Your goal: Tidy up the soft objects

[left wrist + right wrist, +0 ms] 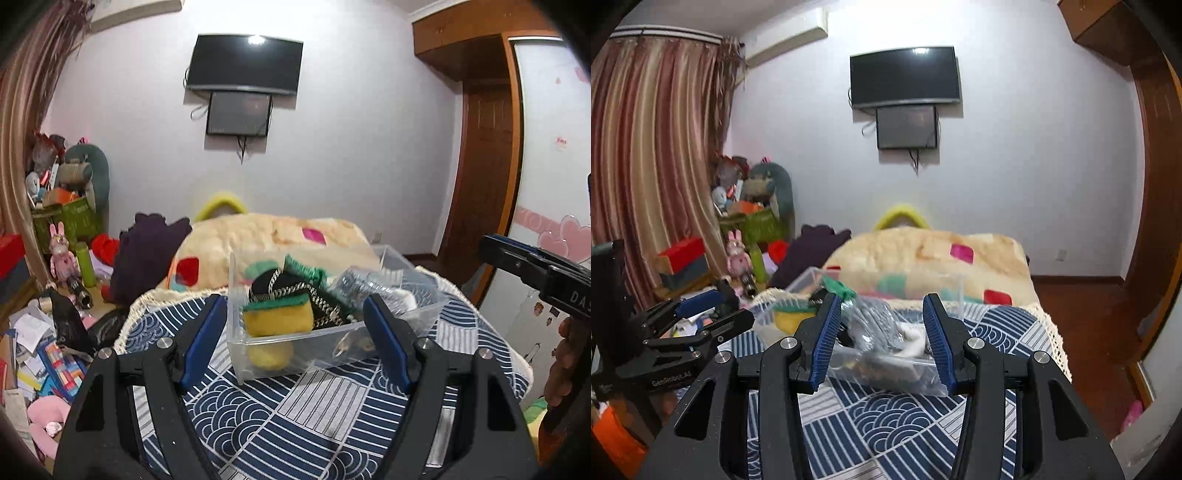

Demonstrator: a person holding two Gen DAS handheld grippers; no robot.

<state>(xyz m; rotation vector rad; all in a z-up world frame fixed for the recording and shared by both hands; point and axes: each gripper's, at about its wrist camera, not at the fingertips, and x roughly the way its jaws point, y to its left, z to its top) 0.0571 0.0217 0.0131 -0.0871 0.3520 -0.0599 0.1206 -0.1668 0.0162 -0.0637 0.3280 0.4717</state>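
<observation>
1. Left tool (295, 325) – its blue pads (205, 332) are spread wide and grip nothing; it hovers over the patterned cloth (295, 417), facing the near wall of the bin (295, 347)
2. Bin – a clear plastic box standing on the blue-and-white cloth; seen from the left wrist it sits between the two spread fingers, apart from both
3. Inside, at the left end, a yellow sponge (277, 319) with a green top leans on the near wall, and a yellow ball (269, 354) shows through the plastic below it
4. Behind the sponge lies a black item with a silver chain (295, 288), and a green knit piece (306, 269) sits toward the back
5. At the right end a clear bag (882, 332) holds grey and white soft things – its contents are blurred
6. Right tool (881, 338) – pads parted, holding nothing; the bag lies between them, contact unclear
7. Beyond the bin, a cream blanket (266, 236) with coloured patches
</observation>
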